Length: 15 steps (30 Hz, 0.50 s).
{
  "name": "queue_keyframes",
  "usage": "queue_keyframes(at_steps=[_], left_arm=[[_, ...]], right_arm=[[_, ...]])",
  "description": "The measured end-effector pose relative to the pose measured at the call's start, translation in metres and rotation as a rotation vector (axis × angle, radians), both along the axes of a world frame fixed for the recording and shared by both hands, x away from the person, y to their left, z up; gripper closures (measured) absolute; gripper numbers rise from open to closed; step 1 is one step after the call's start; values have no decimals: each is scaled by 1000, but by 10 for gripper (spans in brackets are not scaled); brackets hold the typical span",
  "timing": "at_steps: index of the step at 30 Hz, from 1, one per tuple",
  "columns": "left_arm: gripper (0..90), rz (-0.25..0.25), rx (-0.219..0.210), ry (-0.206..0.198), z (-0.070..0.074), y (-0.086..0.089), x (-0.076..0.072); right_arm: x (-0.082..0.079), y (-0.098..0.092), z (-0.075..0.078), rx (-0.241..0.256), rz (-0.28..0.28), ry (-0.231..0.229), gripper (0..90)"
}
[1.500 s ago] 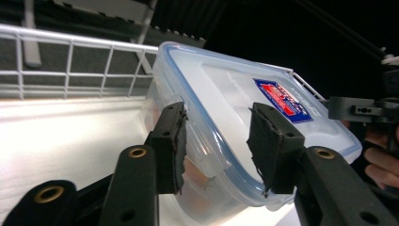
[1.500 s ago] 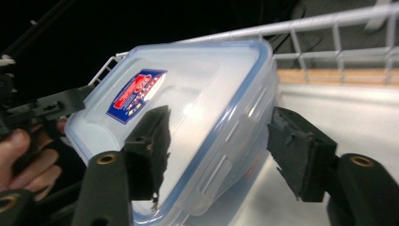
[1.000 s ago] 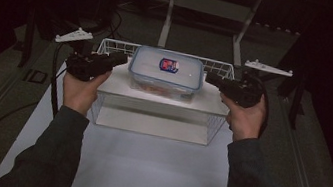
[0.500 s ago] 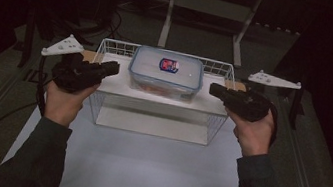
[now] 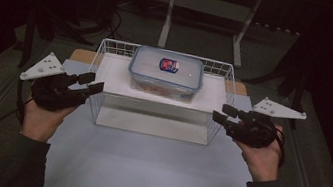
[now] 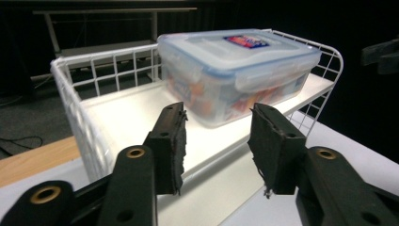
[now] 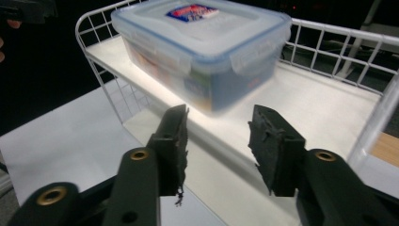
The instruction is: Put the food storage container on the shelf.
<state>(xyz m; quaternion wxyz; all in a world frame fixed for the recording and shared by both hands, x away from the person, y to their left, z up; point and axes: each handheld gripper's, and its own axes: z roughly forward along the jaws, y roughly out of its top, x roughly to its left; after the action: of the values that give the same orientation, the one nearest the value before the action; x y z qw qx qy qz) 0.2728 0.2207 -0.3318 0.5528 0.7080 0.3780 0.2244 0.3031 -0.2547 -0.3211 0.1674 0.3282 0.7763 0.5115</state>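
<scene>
1. Left gripper (image 5: 90, 84) is held in the person's left hand (image 5: 41, 119), jaws spread with nothing between them. In the left gripper view its pads (image 6: 176, 141) frame an open gap.
2. Right gripper (image 5: 222, 113) is held in the right hand (image 5: 263, 159), jaws likewise spread and empty. Same open gap in the right gripper view (image 7: 216, 141).
3. Box (image 5: 166, 73), clear with a snap-on lid and a red-blue label, sits on the white shelf (image 5: 111, 77) inside the wire basket (image 5: 102, 53). It lies ahead of and above both jaw pairs, and between the two grippers. Coloured contents show through the wall, but they are too blurred to identify.
4. Change: a second ago both grippers were close in at the box's two ends. Half a second ago they were already drawn outward. Now they sit further out and lower, off the basket's side walls and well apart from the box. The box itself has not shifted on the shelf.
5. From the left jaws, the box (image 6: 235, 70) is ahead and slightly to the right. From the right jaws, the box (image 7: 202, 52) is ahead and slightly to the left, and the basket's corner wire (image 7: 94, 52) stands between.
6. Reading: the box appears placed and released, and the hands are backing off. The placing step looks complete. If a re-grasp is intended, each jaw pair must travel inward and up over the basket wall first.
7. Risk: low. Nothing is held, and the box sits flat on the shelf, away from its front edge.
</scene>
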Motion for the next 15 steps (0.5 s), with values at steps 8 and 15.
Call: queue_keyframes(at_steps=[8, 15], left_arm=[[453, 20, 12, -10, -23, 23, -16], [428, 51, 8, -28, -49, 40, -31]], right_arm=[[-16, -22, -18, 6, -30, -42, 426], [-28, -35, -39, -11, -57, -65, 360]])
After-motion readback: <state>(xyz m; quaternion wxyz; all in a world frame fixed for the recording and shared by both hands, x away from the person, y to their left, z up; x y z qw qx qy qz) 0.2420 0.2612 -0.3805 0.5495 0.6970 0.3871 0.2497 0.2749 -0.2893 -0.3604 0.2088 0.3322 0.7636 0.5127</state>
